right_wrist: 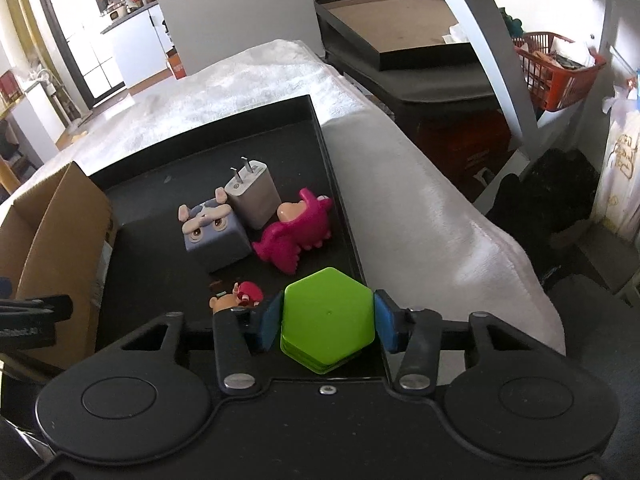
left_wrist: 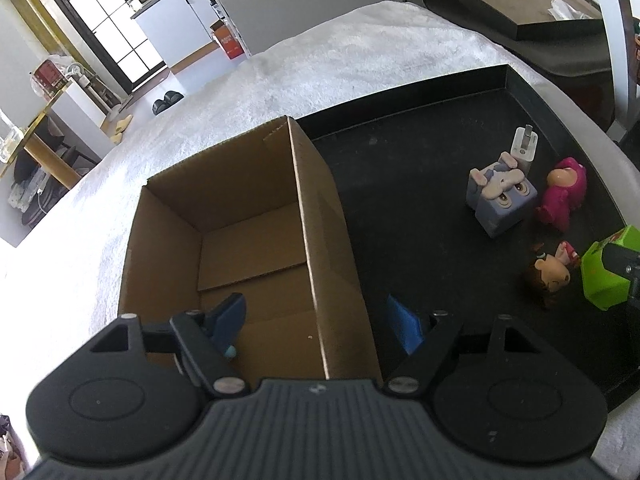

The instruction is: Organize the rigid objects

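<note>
Right wrist view: right gripper [right_wrist: 327, 320] pads flank green hexagonal box [right_wrist: 328, 312], seemingly touching, at black tray [right_wrist: 240, 128] near edge. Risk: flat-sided box twists loose; small doll [right_wrist: 236, 298] adjacent may be knocked. Left gripper [left_wrist: 316, 326] released, straddling cardboard box [left_wrist: 312, 240] wall.

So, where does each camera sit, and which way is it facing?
Left wrist: on the left gripper, looking down over the cardboard box wall; its blue fingers stand apart, straddling that wall.
Right wrist: on the right gripper, looking down into the black tray; its fingers flank the green hexagonal box.
Shared: box, tray, toys, green box.
</note>
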`<state>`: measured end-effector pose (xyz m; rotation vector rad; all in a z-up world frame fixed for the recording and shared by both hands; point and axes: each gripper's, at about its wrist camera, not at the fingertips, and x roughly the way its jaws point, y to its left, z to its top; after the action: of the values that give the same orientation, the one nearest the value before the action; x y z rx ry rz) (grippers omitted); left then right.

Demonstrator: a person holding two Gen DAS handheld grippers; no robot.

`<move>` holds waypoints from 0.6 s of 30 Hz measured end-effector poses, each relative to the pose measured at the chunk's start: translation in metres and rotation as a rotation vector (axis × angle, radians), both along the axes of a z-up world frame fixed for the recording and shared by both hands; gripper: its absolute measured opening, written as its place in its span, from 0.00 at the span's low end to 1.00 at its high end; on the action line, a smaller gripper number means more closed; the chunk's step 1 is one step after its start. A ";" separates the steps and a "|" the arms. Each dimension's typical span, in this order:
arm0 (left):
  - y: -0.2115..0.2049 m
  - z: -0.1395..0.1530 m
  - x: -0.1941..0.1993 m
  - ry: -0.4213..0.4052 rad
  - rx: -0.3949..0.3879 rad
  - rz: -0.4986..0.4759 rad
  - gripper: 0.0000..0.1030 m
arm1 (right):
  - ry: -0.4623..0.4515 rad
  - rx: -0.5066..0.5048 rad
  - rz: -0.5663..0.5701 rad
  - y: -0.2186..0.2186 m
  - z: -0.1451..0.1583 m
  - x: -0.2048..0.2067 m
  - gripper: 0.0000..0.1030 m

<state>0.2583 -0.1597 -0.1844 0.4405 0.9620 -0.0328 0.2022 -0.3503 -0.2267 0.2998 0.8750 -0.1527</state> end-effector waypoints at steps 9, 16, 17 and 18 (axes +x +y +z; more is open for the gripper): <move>-0.002 -0.001 0.000 -0.011 0.003 -0.007 0.71 | 0.000 0.065 0.032 0.004 0.001 -0.003 0.46; -0.005 0.001 0.000 -0.030 0.014 -0.023 0.65 | 0.043 0.066 0.033 0.004 -0.006 0.001 0.47; -0.005 0.001 0.000 -0.031 0.014 -0.024 0.64 | 0.048 0.066 0.037 0.004 -0.007 0.002 0.47; -0.005 0.001 0.000 -0.033 0.014 -0.024 0.64 | 0.053 0.064 0.039 0.005 -0.008 0.002 0.47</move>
<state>0.2586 -0.1650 -0.1831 0.4640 0.9253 -0.0401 0.2039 -0.3453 -0.2346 0.3391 0.9391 -0.0966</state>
